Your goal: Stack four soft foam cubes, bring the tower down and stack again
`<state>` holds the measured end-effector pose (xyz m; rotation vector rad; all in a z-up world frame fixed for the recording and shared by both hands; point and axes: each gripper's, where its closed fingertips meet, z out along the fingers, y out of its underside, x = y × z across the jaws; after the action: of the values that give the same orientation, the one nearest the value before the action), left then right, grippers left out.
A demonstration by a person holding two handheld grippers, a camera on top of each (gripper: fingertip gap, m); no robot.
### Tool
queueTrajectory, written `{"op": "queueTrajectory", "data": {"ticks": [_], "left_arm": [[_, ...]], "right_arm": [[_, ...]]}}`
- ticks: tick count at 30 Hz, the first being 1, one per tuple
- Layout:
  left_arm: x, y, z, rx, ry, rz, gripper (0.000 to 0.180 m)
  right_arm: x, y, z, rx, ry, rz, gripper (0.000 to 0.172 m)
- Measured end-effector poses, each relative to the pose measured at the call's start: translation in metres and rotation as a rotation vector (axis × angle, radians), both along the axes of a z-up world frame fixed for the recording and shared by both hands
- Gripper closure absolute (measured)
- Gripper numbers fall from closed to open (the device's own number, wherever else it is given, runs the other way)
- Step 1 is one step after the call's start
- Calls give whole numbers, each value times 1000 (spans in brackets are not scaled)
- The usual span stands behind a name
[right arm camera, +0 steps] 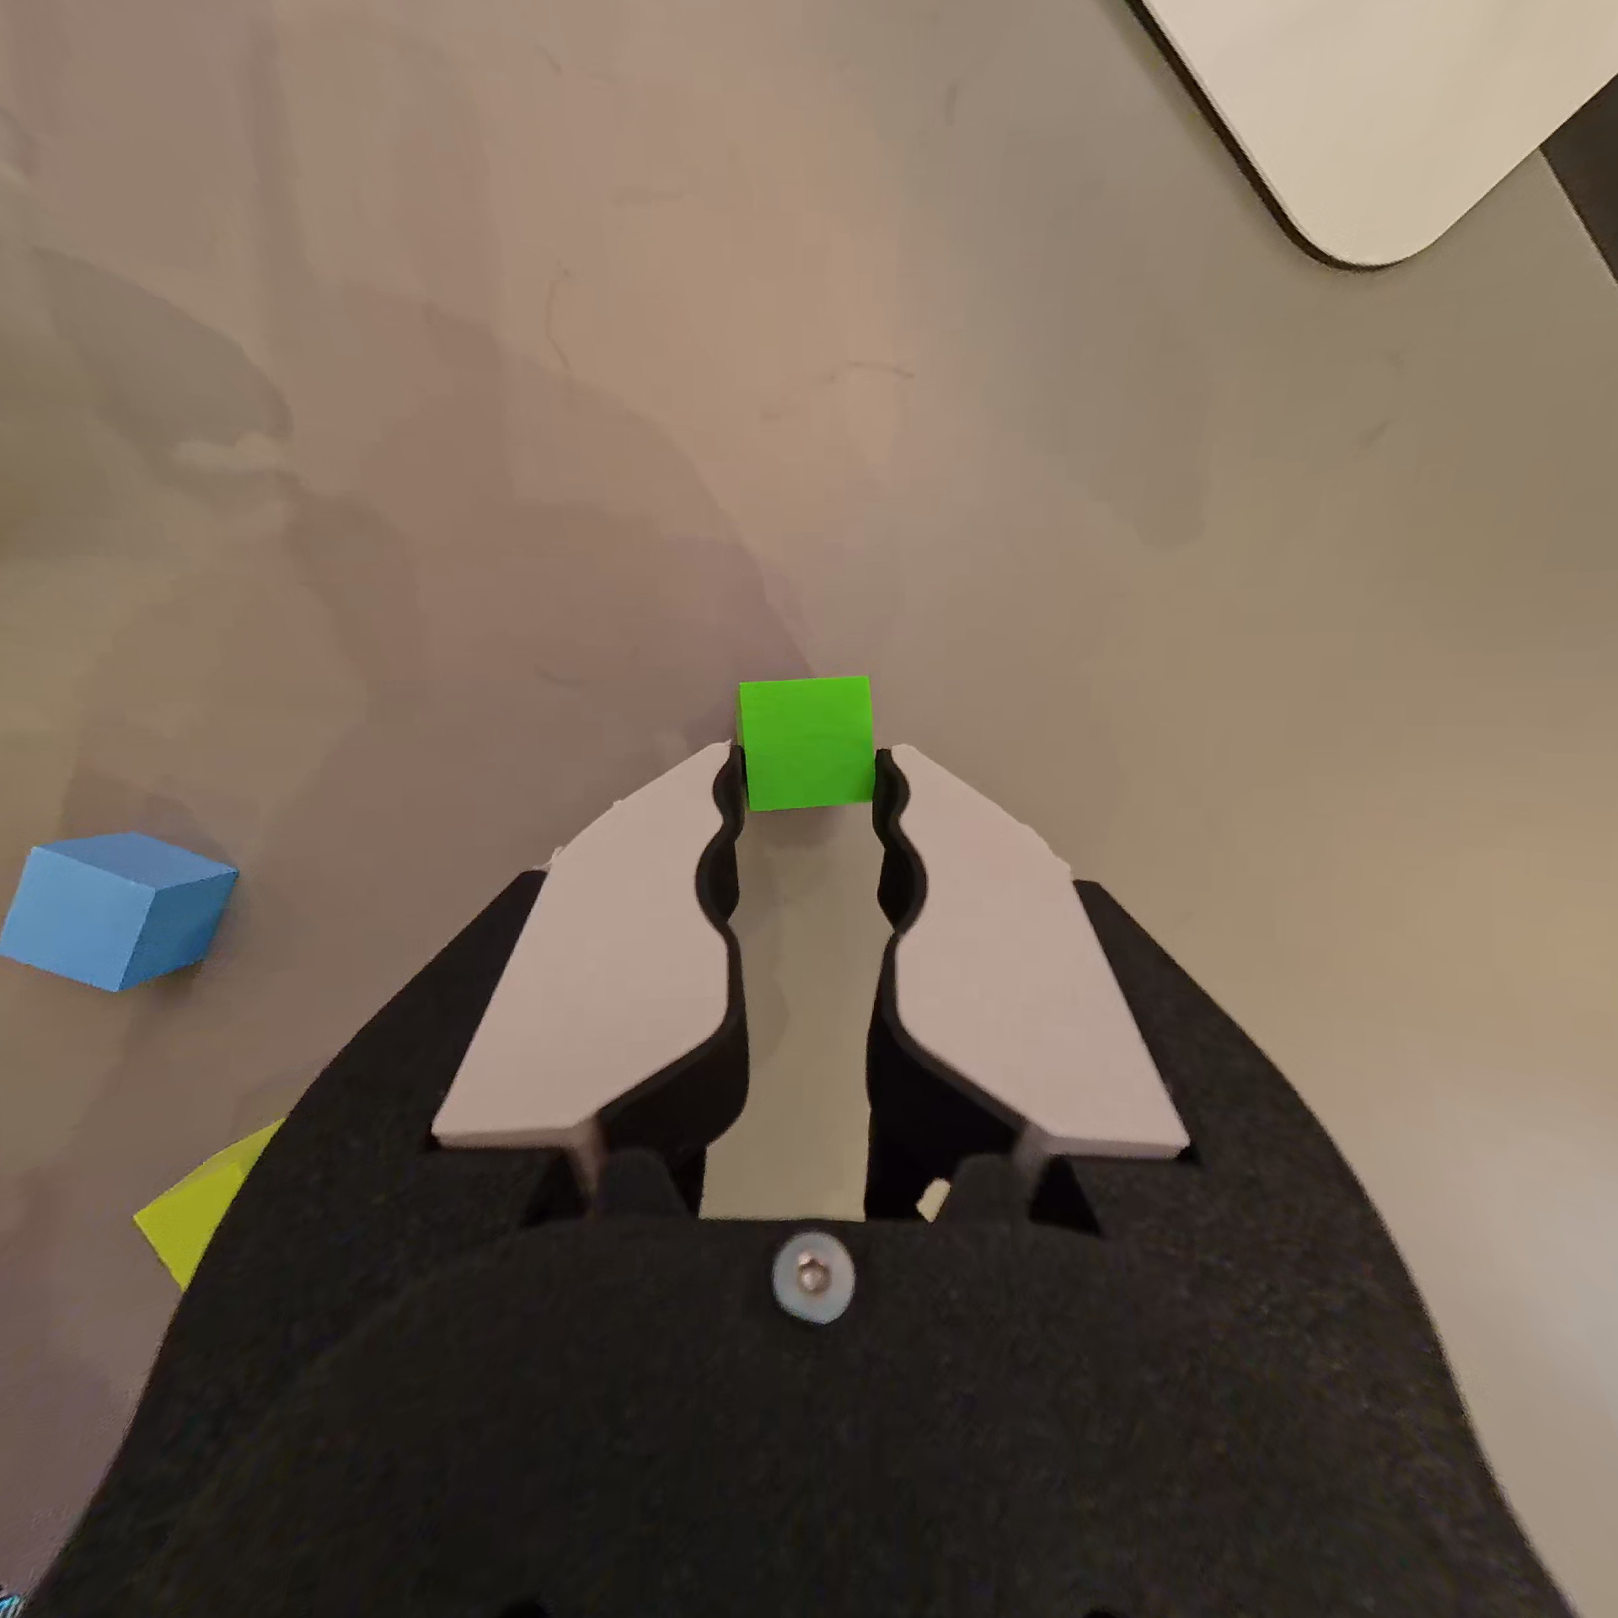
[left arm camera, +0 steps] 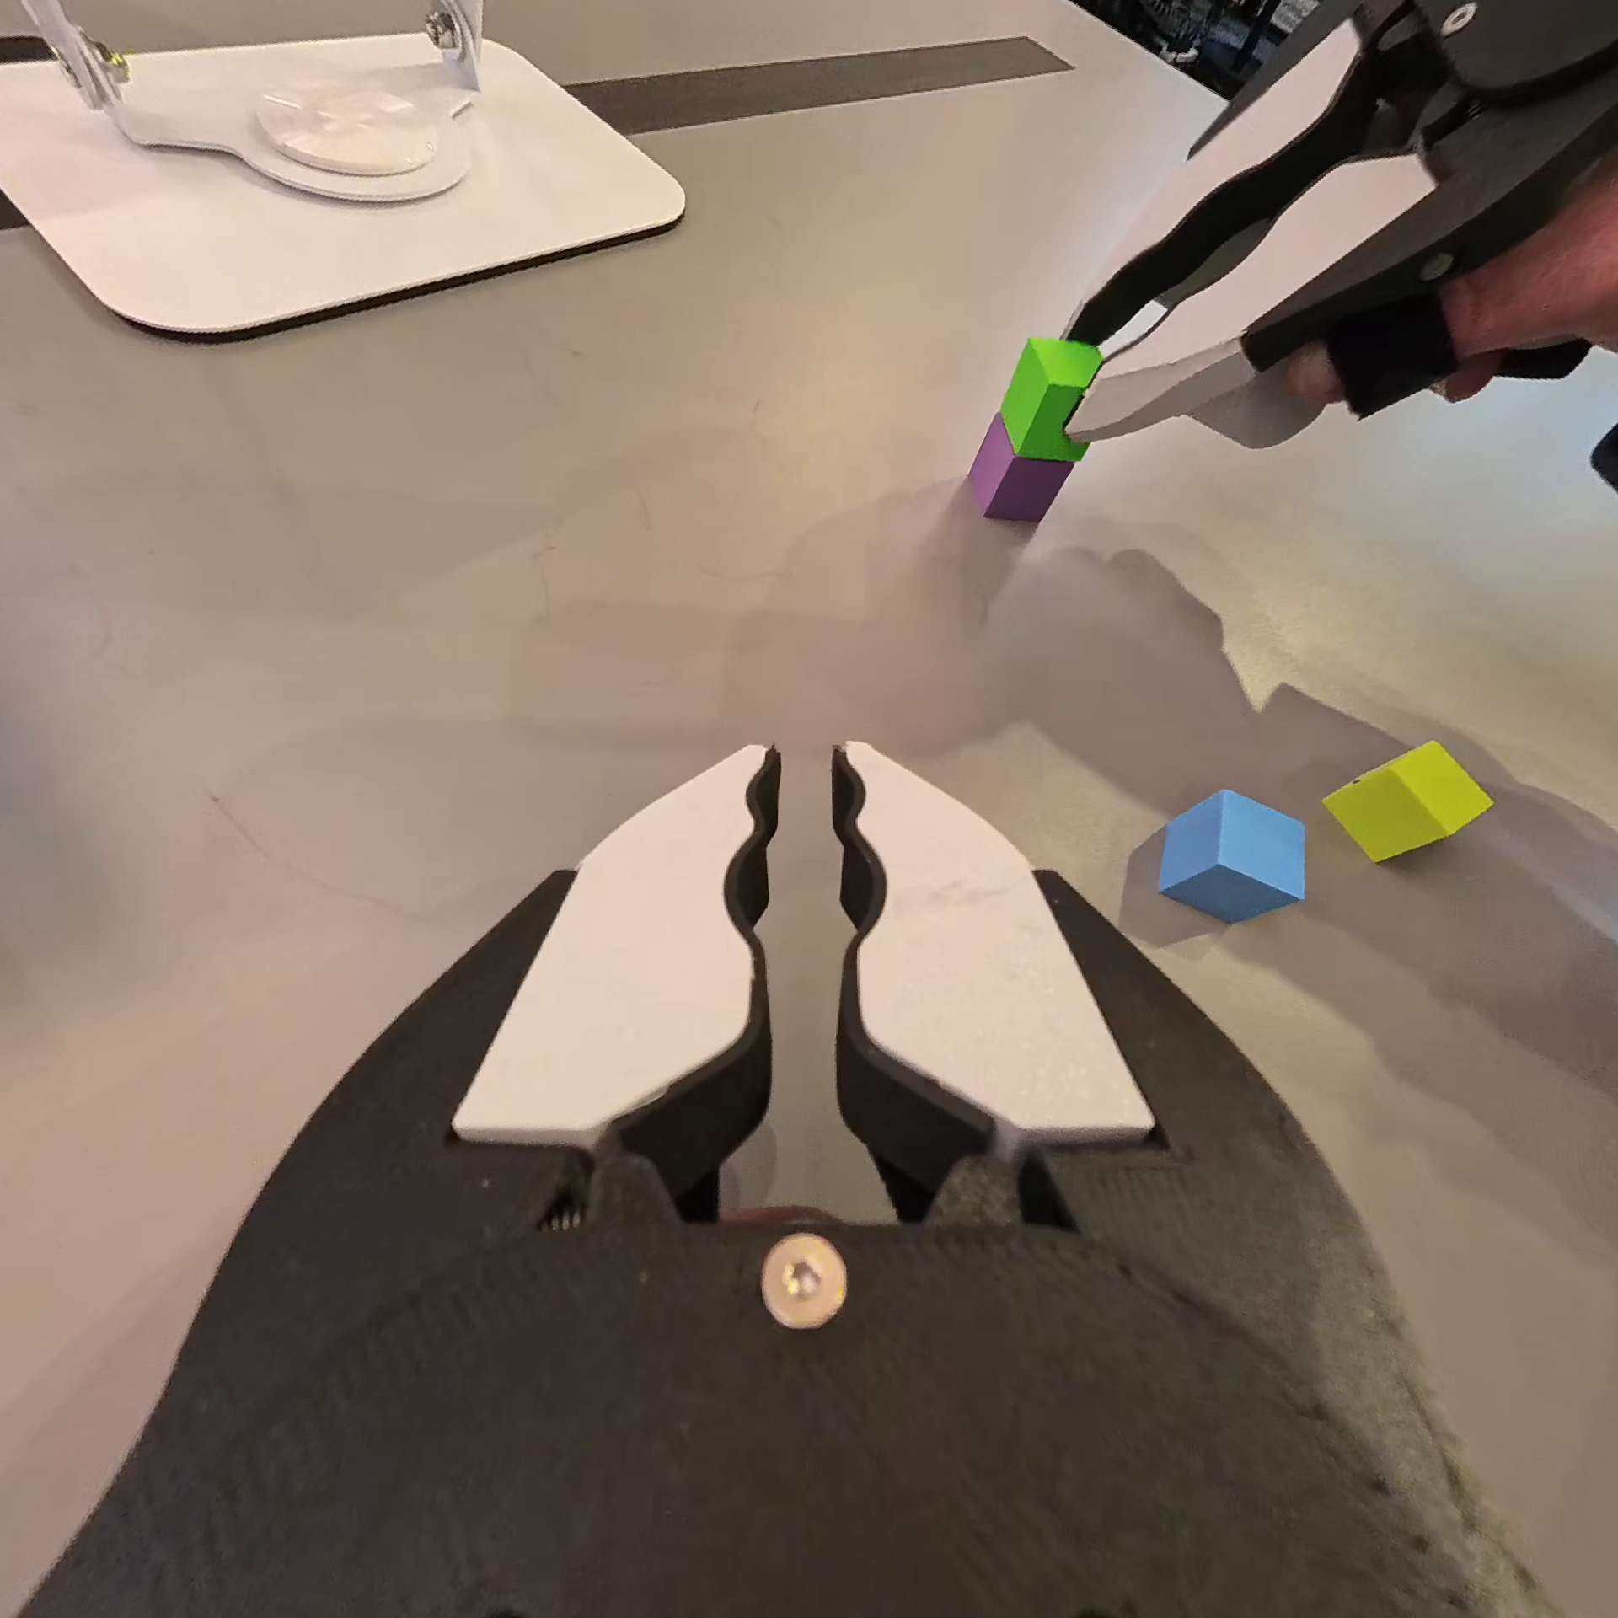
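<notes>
Right gripper [right arm camera: 807, 775] fingers pinch the green cube [right arm camera: 805, 740] atop the purple cube [left arm camera: 1020, 486], far right on the desk [left arm camera: 525, 569]. Likely light and squashy, so grip opposite flat sides gently. Left gripper [left arm camera: 805, 753] slightly parted, empty.

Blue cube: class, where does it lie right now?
In the left wrist view, the blue cube lies on the table at right, beside the yellow cube.

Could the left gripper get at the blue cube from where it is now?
Probably yes. The left gripper is open and holds nothing, and the blue cube lies free on the table just to its right. Nothing stands between them; the yellow cube lies beyond, and the right gripper is busy farther off.
</notes>
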<state>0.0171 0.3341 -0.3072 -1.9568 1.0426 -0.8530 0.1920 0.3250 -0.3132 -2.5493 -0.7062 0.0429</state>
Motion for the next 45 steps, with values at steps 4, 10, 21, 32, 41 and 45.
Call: {"op": "queueTrajectory", "data": {"ticks": [4, 10, 21, 32, 41, 45], "left_arm": [[0, 0, -1, -1, 4, -1, 169], [1, -1, -2, -3, 6, -3, 169], [1, -1, -3, -6, 7, -7, 169], [2, -2, -4, -8, 10, -9, 169], [2, -2, -5, -7, 12, -11, 169], [2, -3, -5, -5, 12, -15, 168]], "right_arm": [[-1, 0, 1, 9, -7, -7, 144], [0, 1, 2, 18, -27, -14, 144], [0, 3, 0, 15, -9, -28, 144], [-1, 2, -1, 9, 12, -48, 144], [-2, 3, -2, 13, 24, -70, 144], [0, 2, -3, 19, 2, -72, 130]]}}
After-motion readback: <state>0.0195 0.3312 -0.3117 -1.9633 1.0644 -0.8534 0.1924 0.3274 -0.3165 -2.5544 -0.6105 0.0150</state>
